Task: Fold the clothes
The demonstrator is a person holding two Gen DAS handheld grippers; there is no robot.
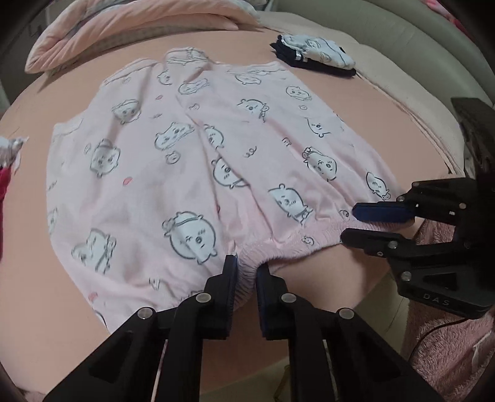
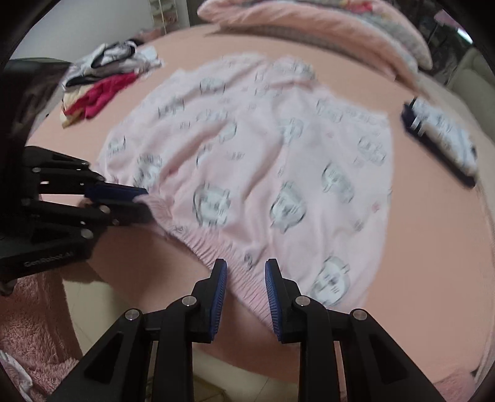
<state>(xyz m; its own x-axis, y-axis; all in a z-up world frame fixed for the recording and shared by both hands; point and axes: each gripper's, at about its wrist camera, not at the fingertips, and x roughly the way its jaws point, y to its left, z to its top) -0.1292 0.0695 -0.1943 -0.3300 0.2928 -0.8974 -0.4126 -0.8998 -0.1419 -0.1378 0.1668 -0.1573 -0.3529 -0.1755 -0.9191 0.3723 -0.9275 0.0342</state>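
Observation:
Pink pajama shorts (image 1: 191, 173) printed with cartoon faces lie spread flat on the pink bed, elastic waistband toward me. They also show, blurred, in the right wrist view (image 2: 263, 173). My left gripper (image 1: 247, 272) is shut on the waistband (image 1: 247, 263) near its middle; it shows from the side in the right wrist view (image 2: 145, 201). My right gripper (image 2: 246, 278) is open, its fingers standing either side of the waistband's right part (image 2: 244, 287). It appears in the left wrist view (image 1: 348, 224) with the band between its jaws.
A folded stack of dark and white printed clothes (image 1: 315, 54) lies at the far right of the bed (image 1: 355, 117). A loose pile of red, white and cream clothes (image 2: 99, 83) lies at the far left. A pink duvet (image 1: 133, 27) lies at the back. A fluffy pink rug (image 2: 37, 327) covers the floor below.

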